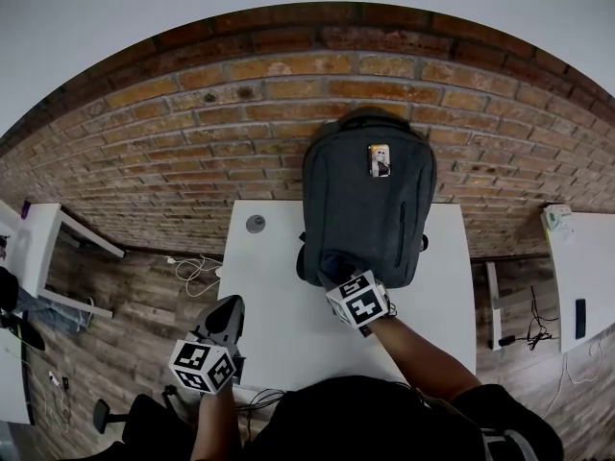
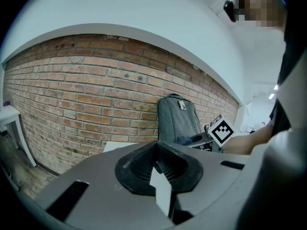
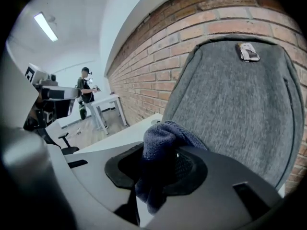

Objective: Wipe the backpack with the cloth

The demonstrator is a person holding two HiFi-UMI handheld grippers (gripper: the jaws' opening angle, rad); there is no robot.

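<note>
Nearest the head camera is the person's dark top (image 1: pixel 365 419), which fills the lower edge; from it the two forearms go forward, each one with a gripper. The left gripper (image 1: pixel 225 307) is held low on the left, beside the near left corner of the white table (image 1: pixel 274 305) and over the wooden floor (image 1: pixel 154 305); its own view shows the two ribbed jaws brought together at their tips with nothing between them. It is well apart from the backpack (image 1: pixel 365 205). The right gripper (image 1: pixel 338 279) reaches over the table to the foot of the backpack; its jaws are clamped on the cloth (image 3: pixel 165 138), a dark blue towel-like bunch which swells out above the jaws and hangs down below them. The cloth is at the lower left part of the backpack's front; whether it really presses on the fabric I cannot tell. The backpack is grey and stands upright at the far edge of the table, with its back against the brick wall (image 1: pixel 192 133); a small tag (image 1: pixel 380 159) sits near its top, and a vertical zip line (image 1: pixel 401 233) runs down the right side of its front. A round grey cap (image 1: pixel 255 224) is set in the table to the left of the backpack; cables (image 1: pixel 197 269) lie on the floor by the table's left edge.
</note>
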